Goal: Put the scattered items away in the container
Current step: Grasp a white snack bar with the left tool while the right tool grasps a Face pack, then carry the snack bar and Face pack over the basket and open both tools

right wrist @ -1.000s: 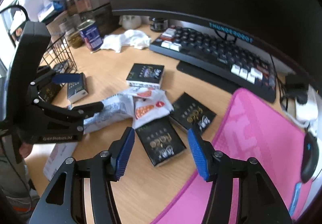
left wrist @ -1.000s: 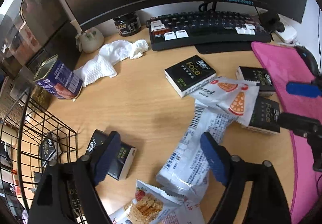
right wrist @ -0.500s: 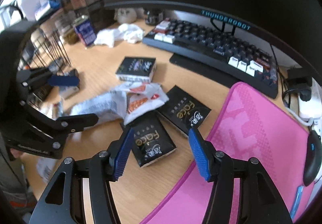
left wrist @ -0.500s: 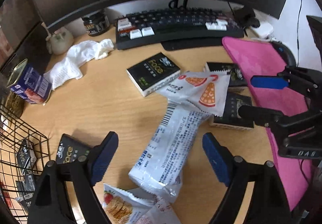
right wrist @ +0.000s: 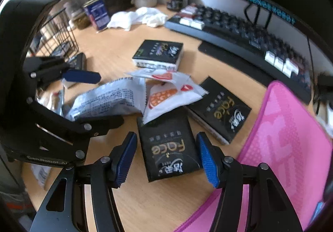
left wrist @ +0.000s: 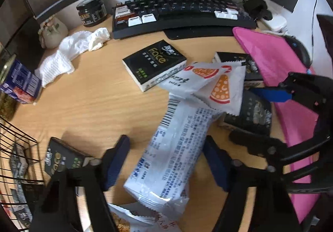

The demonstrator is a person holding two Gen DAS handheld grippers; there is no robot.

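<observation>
My left gripper (left wrist: 166, 161) is open, its jaws on either side of a long white snack packet (left wrist: 177, 148) lying on the wooden desk. My right gripper (right wrist: 167, 155) is open around a black "Face" tissue pack (right wrist: 168, 146). A white pizza-print packet (left wrist: 210, 84) overlaps both. Other black Face packs lie nearby: one in the middle of the desk (left wrist: 154, 63), one by the pink mat (right wrist: 222, 111), one beside the basket (left wrist: 60, 157). The black wire basket (left wrist: 14, 161) at the far left holds some small packs.
A pink mouse mat (right wrist: 281, 148) lies at the right. A black keyboard (left wrist: 179, 11) and a monitor stand at the back. A crumpled white cloth (left wrist: 70, 53), a blue tin (left wrist: 18, 84), a dark jar (left wrist: 91, 11) and another snack bag (left wrist: 129, 219) are about.
Both grippers have come down and closer to the desk. The left now straddles the white packet; the right now straddles the black tissue pack. Nothing on the desk has moved.
</observation>
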